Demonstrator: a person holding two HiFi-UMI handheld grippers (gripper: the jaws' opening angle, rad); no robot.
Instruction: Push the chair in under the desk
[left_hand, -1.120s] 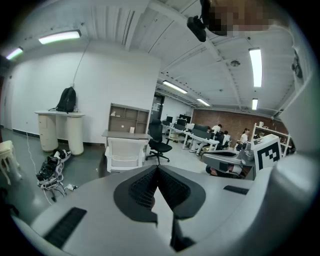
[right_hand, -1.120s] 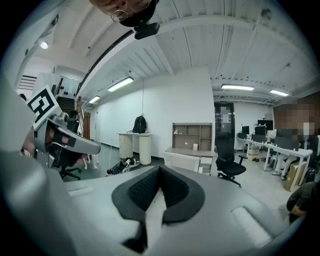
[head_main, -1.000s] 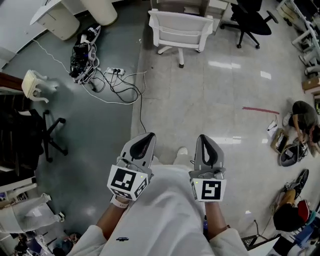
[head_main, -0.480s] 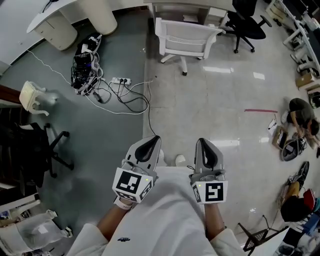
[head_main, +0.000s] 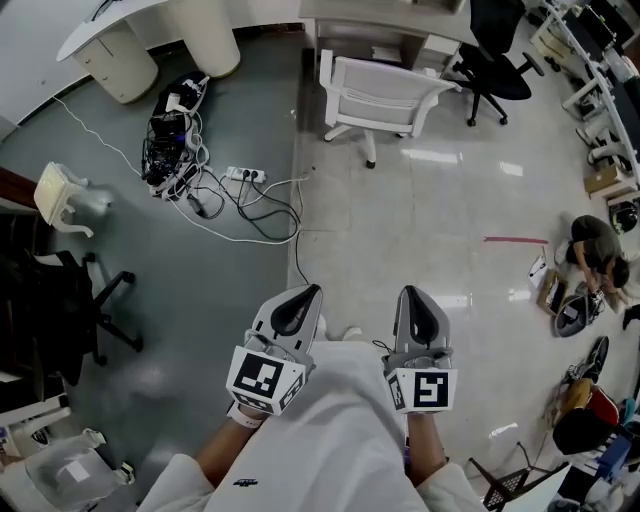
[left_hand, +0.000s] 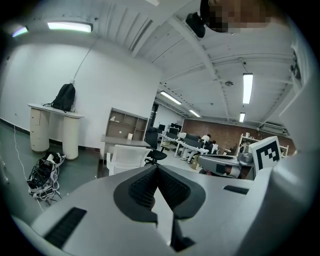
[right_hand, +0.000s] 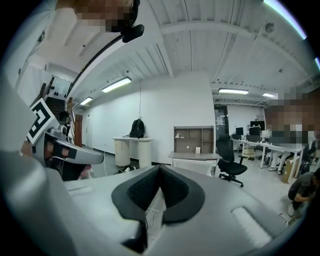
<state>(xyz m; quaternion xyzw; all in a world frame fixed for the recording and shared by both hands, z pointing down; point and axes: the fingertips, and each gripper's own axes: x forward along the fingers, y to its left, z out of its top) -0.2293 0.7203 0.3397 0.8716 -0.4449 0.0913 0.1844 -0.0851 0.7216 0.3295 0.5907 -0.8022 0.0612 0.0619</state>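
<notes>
A white swivel chair stands on the pale floor at the top middle of the head view, its back toward me, pulled out from a grey desk behind it. The same white chair shows far off in the left gripper view, and the chair sits before the desk in the right gripper view. My left gripper and right gripper are held side by side low in the head view, far short of the chair. Both are shut with nothing between the jaws.
A tangle of cables and a power strip lies on the grey floor left of the chair. A black office chair stands right of the desk. A round white counter is at top left. A person crouches at the right edge.
I have stepped forward: the white chair and the cables have slid lower in the head view and nearer. Both grippers kept their places in front of me, still shut.
</notes>
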